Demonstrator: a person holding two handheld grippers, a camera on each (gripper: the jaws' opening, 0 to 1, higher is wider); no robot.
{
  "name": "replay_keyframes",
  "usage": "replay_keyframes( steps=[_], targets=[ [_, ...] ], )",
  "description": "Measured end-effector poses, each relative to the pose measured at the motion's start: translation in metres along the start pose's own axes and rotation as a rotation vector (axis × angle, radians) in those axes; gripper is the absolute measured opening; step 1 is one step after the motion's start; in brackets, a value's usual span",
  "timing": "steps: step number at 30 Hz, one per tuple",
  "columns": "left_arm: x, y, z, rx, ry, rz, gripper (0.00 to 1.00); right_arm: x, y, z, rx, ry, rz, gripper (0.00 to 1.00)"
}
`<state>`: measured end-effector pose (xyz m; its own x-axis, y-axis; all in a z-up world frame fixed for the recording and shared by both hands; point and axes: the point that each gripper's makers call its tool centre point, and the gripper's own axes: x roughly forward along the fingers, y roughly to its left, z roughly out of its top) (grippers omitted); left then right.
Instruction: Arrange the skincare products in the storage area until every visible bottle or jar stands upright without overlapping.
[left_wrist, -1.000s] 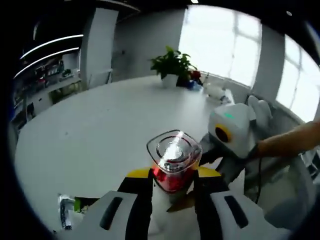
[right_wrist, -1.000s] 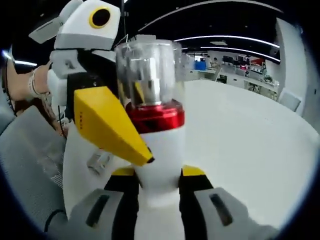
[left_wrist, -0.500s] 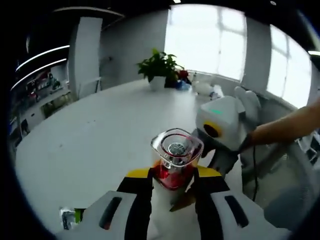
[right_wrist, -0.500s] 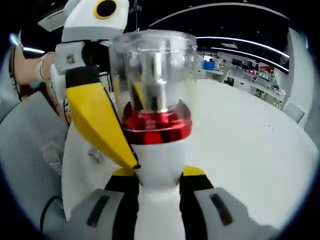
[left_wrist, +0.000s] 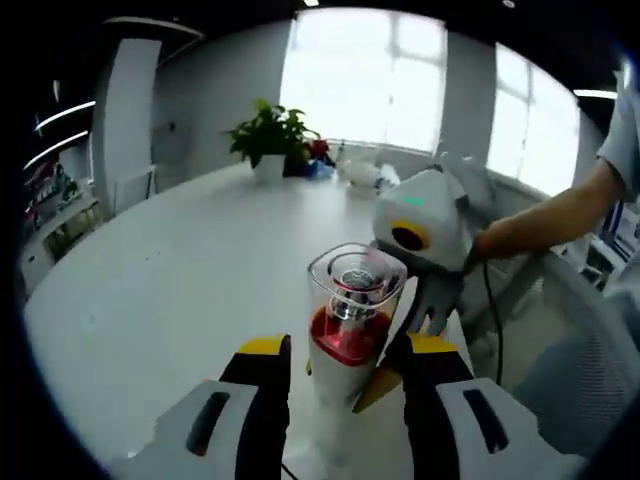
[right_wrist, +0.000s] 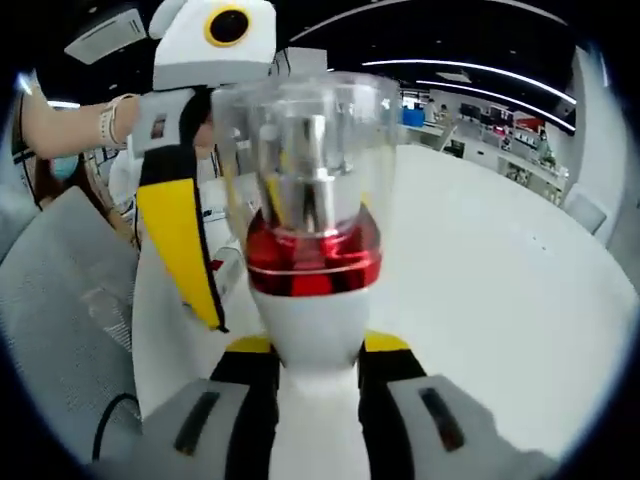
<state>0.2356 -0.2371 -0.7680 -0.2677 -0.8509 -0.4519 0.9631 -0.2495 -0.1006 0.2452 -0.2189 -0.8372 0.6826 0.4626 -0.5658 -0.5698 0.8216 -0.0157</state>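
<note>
Right gripper (right_wrist: 308, 350) clamps white pump bottle (right_wrist: 308, 330) with red collar and clear cap; left gripper (left_wrist: 345, 352) jaws apart, flanking it above white table (left_wrist: 170, 270).

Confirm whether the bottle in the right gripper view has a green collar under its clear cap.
No. The bottle has a shiny red collar beneath its clear cap, above a white body held between the right tongs.
</note>
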Motion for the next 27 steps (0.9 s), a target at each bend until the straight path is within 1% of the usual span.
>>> replay_keyframes(
  steps=[2,7,9,10,11,16,20,27],
  targets=[
    [0.003,-0.001,0.0,0.05,0.014,-0.042,0.39,-0.001,0.0,0.0,0.002,-0.001,-0.002,0.29],
    [0.01,-0.003,-0.002,0.105,0.053,-0.109,0.38,-0.003,0.0,-0.001,0.008,0.006,-0.003,0.29],
    [0.012,-0.007,-0.003,0.136,0.063,-0.144,0.33,-0.005,0.0,0.0,0.007,0.008,-0.007,0.29],
    [0.013,-0.007,-0.003,0.136,0.069,-0.151,0.31,-0.006,0.0,0.0,0.015,0.009,-0.006,0.29],
    [0.014,-0.007,-0.003,0.141,0.072,-0.147,0.3,-0.007,0.0,0.0,0.023,0.006,-0.006,0.28],
    [0.016,-0.011,-0.001,0.152,0.07,-0.174,0.29,-0.012,-0.001,-0.002,0.055,0.009,-0.028,0.3],
    [0.015,-0.011,-0.001,0.151,0.078,-0.179,0.28,-0.019,-0.002,-0.002,0.103,0.011,-0.042,0.35],
    [0.016,-0.015,-0.001,0.145,0.092,-0.153,0.28,-0.028,0.001,-0.006,0.159,0.021,-0.074,0.41]
  ],
)
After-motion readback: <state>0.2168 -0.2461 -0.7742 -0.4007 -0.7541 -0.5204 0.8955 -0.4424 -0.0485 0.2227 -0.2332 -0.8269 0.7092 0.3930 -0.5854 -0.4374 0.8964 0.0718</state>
